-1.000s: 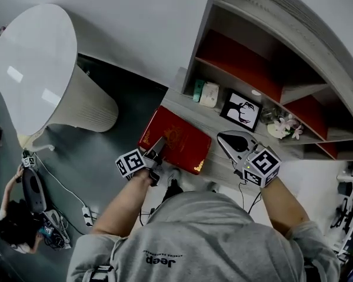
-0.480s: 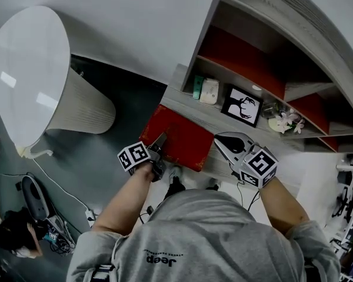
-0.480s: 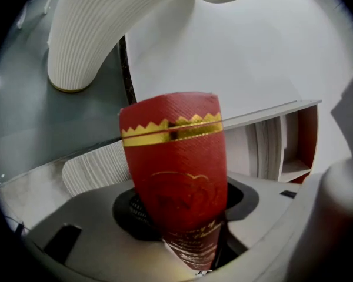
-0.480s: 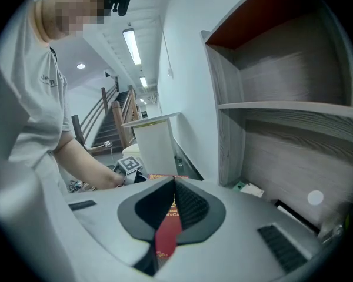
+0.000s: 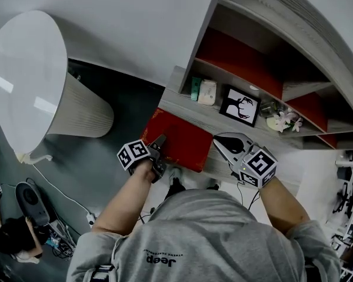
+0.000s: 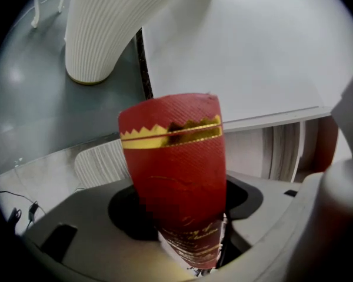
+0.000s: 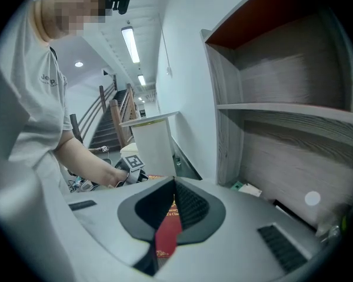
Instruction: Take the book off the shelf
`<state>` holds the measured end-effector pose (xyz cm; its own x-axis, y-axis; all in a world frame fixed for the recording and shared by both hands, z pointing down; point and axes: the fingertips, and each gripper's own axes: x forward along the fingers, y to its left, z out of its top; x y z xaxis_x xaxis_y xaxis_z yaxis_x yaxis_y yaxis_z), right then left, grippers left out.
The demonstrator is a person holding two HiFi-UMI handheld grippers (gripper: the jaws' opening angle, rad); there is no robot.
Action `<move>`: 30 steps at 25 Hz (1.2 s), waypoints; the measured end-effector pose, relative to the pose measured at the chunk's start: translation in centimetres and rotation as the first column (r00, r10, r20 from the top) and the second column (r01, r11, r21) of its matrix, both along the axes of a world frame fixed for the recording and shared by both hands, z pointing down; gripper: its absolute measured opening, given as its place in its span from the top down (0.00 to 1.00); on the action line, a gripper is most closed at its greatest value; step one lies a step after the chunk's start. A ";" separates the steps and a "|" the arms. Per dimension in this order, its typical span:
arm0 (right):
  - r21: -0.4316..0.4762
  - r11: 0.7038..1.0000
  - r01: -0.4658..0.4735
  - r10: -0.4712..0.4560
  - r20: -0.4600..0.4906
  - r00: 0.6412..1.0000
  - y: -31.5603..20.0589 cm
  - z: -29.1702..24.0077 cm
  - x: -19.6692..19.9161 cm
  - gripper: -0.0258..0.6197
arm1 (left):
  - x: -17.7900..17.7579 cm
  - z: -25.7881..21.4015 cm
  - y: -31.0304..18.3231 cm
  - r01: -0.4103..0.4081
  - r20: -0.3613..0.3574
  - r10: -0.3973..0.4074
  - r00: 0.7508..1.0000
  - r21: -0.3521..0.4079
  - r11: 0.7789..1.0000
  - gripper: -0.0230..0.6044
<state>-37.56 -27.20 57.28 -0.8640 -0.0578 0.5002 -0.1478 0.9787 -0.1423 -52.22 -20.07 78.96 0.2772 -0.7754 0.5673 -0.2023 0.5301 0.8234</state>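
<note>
Head view: book [image 5: 185,141] rests flat on the ledge [image 5: 215,122], so left tool [image 5: 160,141] is opening around it; right tool [image 5: 220,143] is closed and empty.

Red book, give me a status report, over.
Left tool opening, red book between its jaws. Right tool pinching book's other edge. Book overhangs shelf ledge. Nothing blocking.

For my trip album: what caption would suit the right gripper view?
Right gripper clamped on the edge of a red book, wooden shelf alongside.
</note>
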 end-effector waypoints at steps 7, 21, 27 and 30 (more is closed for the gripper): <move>-0.004 1.000 -0.007 0.007 -0.007 1.000 -0.2 -0.1 0.2 0.93 | 1.1 1.4 1.5 -0.135 0.155 0.161 0.975 -0.165 0.977 0.24; 0.002 1.000 -0.015 0.015 -0.014 1.000 -0.6 -0.5 0.5 0.93 | -1.7 3.4 0.4 -0.235 0.469 0.375 0.800 -0.330 0.914 0.08; 0.014 0.999 -0.030 0.029 0.003 1.000 -1.0 -1.7 0.9 0.93 | -1.9 1.9 0.2 -0.237 0.526 0.346 0.777 -0.264 0.935 0.08; 0.019 0.999 -0.038 0.038 0.008 0.999 -1.1 -1.9 1.1 0.93 | -2.2 1.3 0.6 -0.234 0.522 0.317 0.792 -0.219 0.947 0.08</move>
